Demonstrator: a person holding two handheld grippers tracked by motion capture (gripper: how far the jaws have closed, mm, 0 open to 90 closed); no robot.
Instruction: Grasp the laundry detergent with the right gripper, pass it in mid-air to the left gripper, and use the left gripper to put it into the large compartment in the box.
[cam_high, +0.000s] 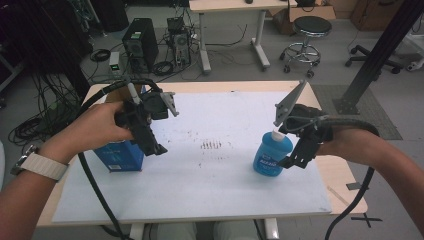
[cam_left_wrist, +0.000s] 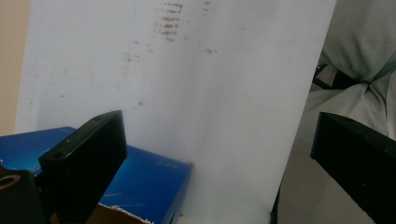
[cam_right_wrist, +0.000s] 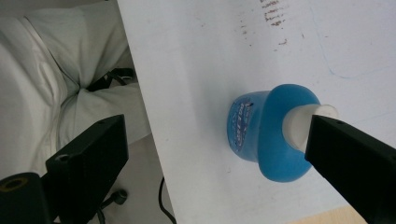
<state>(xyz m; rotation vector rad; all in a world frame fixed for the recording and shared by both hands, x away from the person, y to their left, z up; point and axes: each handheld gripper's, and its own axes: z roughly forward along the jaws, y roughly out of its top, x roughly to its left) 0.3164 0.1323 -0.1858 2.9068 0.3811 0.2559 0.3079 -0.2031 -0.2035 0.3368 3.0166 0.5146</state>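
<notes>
**Blue box and blue bottle wait under two open grippers**

Black fingers (cam_left_wrist: 84, 163) stand closest to the camera in the left gripper view, spread wide with nothing between them. The white sheet (cam_high: 210, 165) is the biggest thing, covering most of the tabletop (cam_high: 345, 180).

Next in size is the blue box (cam_high: 120, 156), at about 9 o'clock on the sheet, right under the left gripper (cam_high: 150, 137). It looks like thin card, so it is likely light and would dent if squeezed hard. Its torn top edge shows in the left gripper view (cam_left_wrist: 140, 186). A good hold would be across its two flat sides, low down where the card is stiffer.

Smaller is the blue bottle (cam_high: 271, 155), at about 3 o'clock on the sheet, standing upright with a white cap (cam_right_wrist: 303, 123). The right gripper (cam_high: 300, 150) hangs just over it, fingers wide apart and not pressing on it. The bottle looks like smooth plastic, so it may slip; its round body is wide, so the narrow neck under the cap seems the safer place to grab.

Words on the bottle's label are too blurry to read. One finger covers part of the cap in the right gripper view. What is inside the box stays hidden, and the person's left hand (cam_high: 95, 130) hides much of the box from above.
</notes>
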